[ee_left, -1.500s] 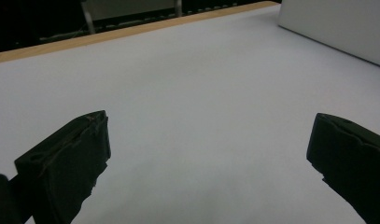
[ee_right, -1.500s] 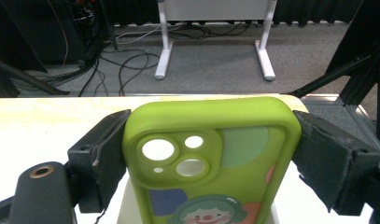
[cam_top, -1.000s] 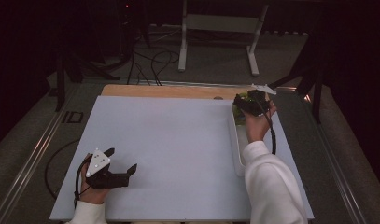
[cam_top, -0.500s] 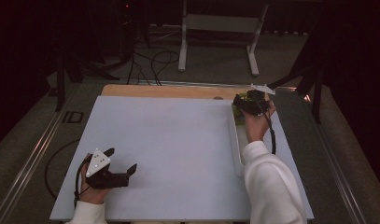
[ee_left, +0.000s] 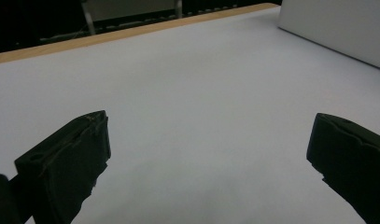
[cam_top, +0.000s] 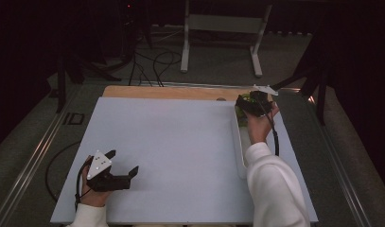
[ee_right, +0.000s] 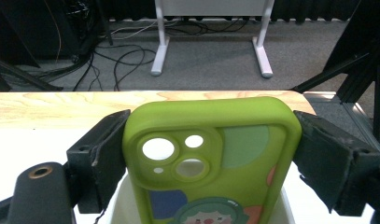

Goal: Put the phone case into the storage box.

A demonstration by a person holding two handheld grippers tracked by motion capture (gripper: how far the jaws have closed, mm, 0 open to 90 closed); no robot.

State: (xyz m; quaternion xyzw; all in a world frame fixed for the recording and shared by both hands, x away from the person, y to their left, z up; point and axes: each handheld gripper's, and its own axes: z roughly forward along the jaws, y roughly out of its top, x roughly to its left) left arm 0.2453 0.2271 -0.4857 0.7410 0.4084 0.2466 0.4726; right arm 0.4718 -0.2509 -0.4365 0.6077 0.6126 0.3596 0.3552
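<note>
1. The right gripper point(ee_right: 211, 154) has its jaws closed on the two long edges of a green phone case point(ee_right: 213, 158), holding it over the far end of a long white tray point(cam_top: 238, 146) at the far right of the bench point(cam_top: 180, 142).
2. The left gripper point(cam_top: 121, 165) rests at the near left of the bench with its jaws spread wide and nothing between them.
3. I judge the step in hand to be lifting the case out of the tray or setting it in; either way, keep the squeeze even on both edges and move it straight up or down, clear of the tray walls.
4. The soft case may flex, so moderate pressure is safest.
5. The case back shows a cartoon figure and coloured patches; no brand or writing is readable.
</note>
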